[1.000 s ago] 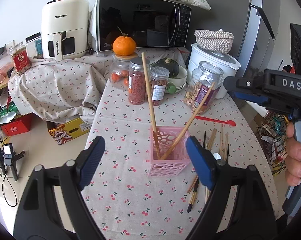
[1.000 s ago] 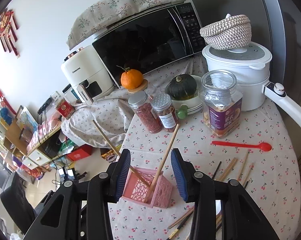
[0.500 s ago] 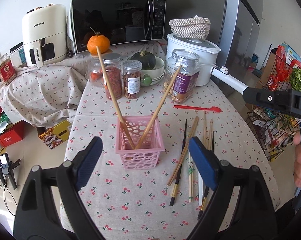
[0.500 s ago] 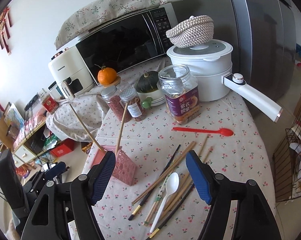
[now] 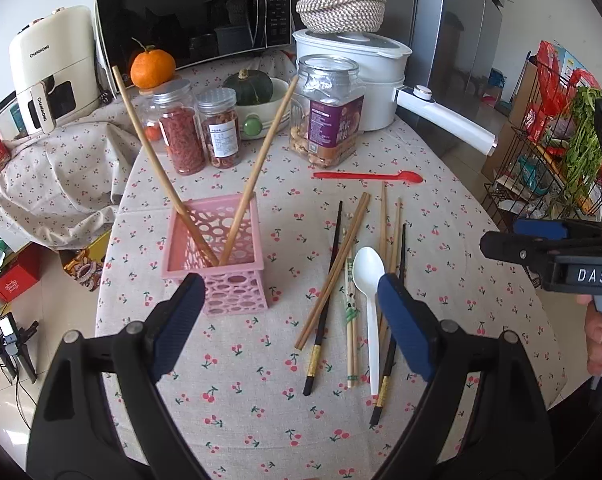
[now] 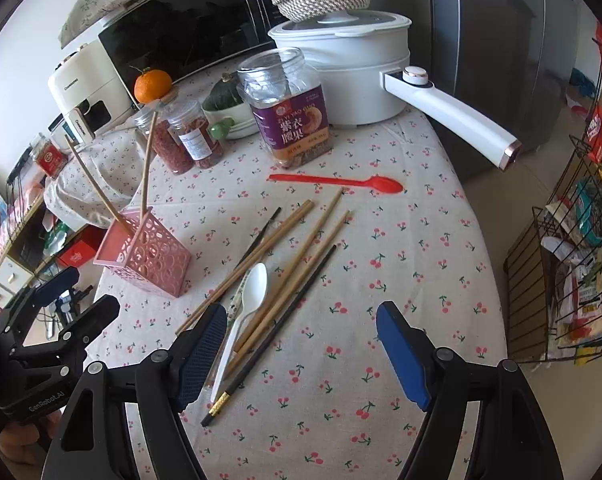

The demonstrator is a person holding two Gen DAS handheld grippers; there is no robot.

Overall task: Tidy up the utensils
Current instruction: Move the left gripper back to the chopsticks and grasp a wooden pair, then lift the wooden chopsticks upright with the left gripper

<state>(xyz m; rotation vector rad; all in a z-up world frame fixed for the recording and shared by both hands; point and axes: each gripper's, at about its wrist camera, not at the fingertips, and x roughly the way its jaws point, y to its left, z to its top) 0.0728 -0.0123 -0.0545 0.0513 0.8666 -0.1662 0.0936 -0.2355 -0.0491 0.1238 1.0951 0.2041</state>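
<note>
Near the cameras: both hand-held grippers empty. Left hand-held gripper (image 5: 289, 320) spread wide, hanging over the tabletop (image 5: 229, 420) between basket and loose pile. Right hand-held gripper (image 6: 301, 344) just been opening, now spread wide too, nothing between its pads, hanging over the near end of the pile.

Just past them, a lot still to do. Lying flat on the cherry cloth: white spoon (image 6: 253, 286), several wooden chopsticks (image 6: 301, 248), dark chopsticks with gold bands (image 6: 277, 328), one pair in a paper sleeve (image 5: 351, 296). All touching or crossing in one messy heap.

Left of the heap: pink basket (image 5: 217, 264), already holding two wooden chopsticks (image 5: 257, 176), leaning apart. Only that small part done.

Farther back: red spoon (image 6: 341, 182), alone, not yet put away, near the nut jar (image 6: 289, 116).
</note>
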